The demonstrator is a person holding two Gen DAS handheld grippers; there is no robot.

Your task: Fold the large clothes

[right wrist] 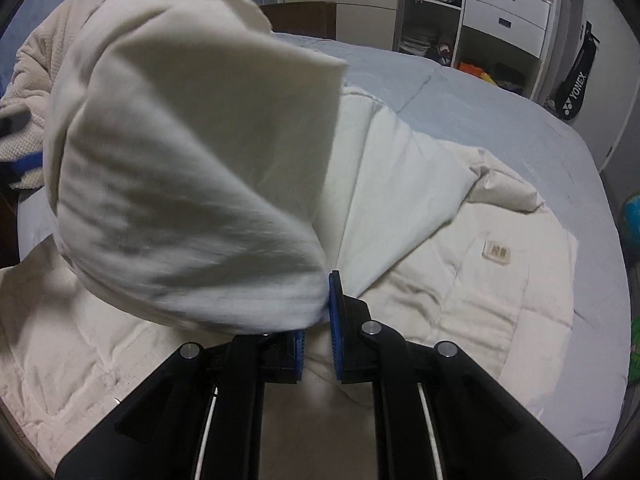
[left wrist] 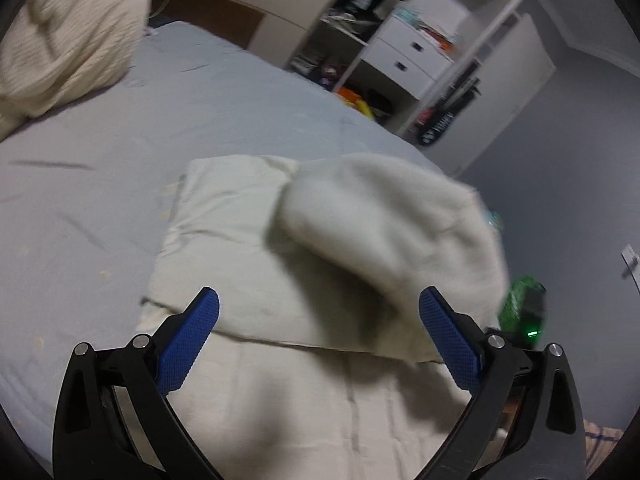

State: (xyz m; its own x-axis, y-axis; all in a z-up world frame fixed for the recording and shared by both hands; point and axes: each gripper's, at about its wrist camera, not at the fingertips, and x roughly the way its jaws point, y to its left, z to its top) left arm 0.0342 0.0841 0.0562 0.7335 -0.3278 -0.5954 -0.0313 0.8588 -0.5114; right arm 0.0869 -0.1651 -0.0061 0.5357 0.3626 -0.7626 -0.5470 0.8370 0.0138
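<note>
A large cream garment (left wrist: pixel 248 264) lies partly folded on the bed. My left gripper (left wrist: pixel 320 320) hovers open above its near part, blue pads (left wrist: pixel 200 336) wide apart and nothing between them. In the left wrist view a blurred flap of the same cloth (left wrist: pixel 384 220) hangs lifted on the right. My right gripper (right wrist: pixel 326 300) is shut on that flap (right wrist: pixel 180 168), which billows up and hides its left fingertip. The rest of the garment (right wrist: pixel 460 300), with a small label (right wrist: pixel 497 254), spreads on the bed below. The left gripper's blue pad (right wrist: pixel 24 162) shows at the far left edge.
The bed has a grey-blue sheet (left wrist: pixel 180 112). A cream knitted blanket (left wrist: pixel 68 40) is heaped at its far left. Behind the bed stands a white shelf unit with drawers (left wrist: pixel 408 52) and a racket bag (right wrist: pixel 576 80). The bed's edge curves round on the right (right wrist: pixel 592 208).
</note>
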